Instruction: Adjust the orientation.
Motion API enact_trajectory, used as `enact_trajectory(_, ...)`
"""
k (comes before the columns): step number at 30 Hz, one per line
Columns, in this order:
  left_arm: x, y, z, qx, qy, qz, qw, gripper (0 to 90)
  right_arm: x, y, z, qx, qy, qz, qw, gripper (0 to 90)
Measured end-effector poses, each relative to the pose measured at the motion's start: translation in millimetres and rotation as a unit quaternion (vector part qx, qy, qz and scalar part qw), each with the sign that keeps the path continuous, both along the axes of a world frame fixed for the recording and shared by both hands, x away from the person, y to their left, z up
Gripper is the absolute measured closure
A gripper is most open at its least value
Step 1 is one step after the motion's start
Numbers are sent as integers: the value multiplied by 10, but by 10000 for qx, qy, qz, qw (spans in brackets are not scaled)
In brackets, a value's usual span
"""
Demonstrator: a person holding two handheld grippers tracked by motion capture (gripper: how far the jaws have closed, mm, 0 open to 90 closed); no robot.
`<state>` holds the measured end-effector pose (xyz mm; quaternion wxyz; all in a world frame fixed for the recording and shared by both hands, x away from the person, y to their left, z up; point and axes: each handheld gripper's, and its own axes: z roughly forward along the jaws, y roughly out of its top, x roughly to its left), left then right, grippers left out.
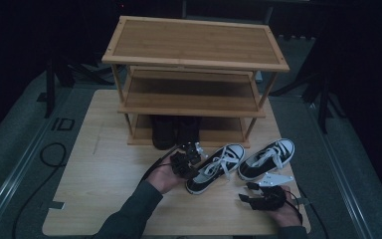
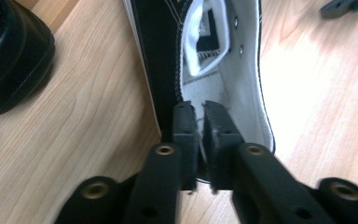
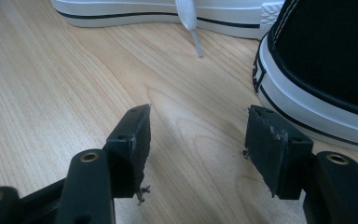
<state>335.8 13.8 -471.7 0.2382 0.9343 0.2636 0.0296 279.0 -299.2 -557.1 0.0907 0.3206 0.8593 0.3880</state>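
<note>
Left gripper (image 1: 193, 153): black body, black cable. Right gripper (image 1: 245, 191): black, with grey three-cornered top plate. Both carry matte black jaws with brass-ringed screw holes; right pads (image 3: 135, 135) frayed at edges. Dark grey-green sleeves (image 1: 129, 211).

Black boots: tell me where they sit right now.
In the high view the black boots stand side by side on the bottom shelf of the bamboo shoe rack, left of centre, just behind the left claw.

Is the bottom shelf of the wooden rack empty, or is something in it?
Not empty. A pair of dark shoes stands on the bottom shelf of the rack; the two shelves above look bare.
</note>
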Motion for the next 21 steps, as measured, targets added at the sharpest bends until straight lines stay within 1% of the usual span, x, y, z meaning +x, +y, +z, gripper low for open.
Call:
enact_trajectory(1,17,25,12,-52,11,27,10000,799,-1,1,0,-2,0,2,10000,402)
enact_trajectory(2,22,41,21,-157,28,75,9998,792,-1,1,0,-2,0,5,10000,402)
enact_trajectory(5,24,102,73,-290,-55,83,9995,777,0,-2,0,6,3,2,10000,402)
enact_trajectory(6,20,120,84,-387,-91,166,9991,777,1,-2,-1,12,2,2,10000,402)
enact_trajectory(8,45,183,108,-358,-144,218,9990,798,1,-2,-1,11,2,4,10000,402)
enact_trajectory(9,58,207,107,-351,-173,287,9988,815,1,-2,0,4,1,2,10000,402)
enact_trajectory(11,93,246,80,-73,-401,357,9985,858,0,-1,0,0,0,2,10000,402)
enact_trajectory(12,118,265,54,14,-434,435,9981,885,0,-1,0,-1,1,1,10000,402)
enact_trajectory(14,164,286,-19,152,-414,510,9977,900,0,-1,0,-2,3,-1,10000,402)
enact_trajectory(17,211,280,-139,377,-322,445,9978,900,1,-4,0,5,5,-12,10000,402)
enact_trajectory(21,246,253,-279,422,-235,494,9976,900,1,-14,1,-4,7,-28,10000,402)
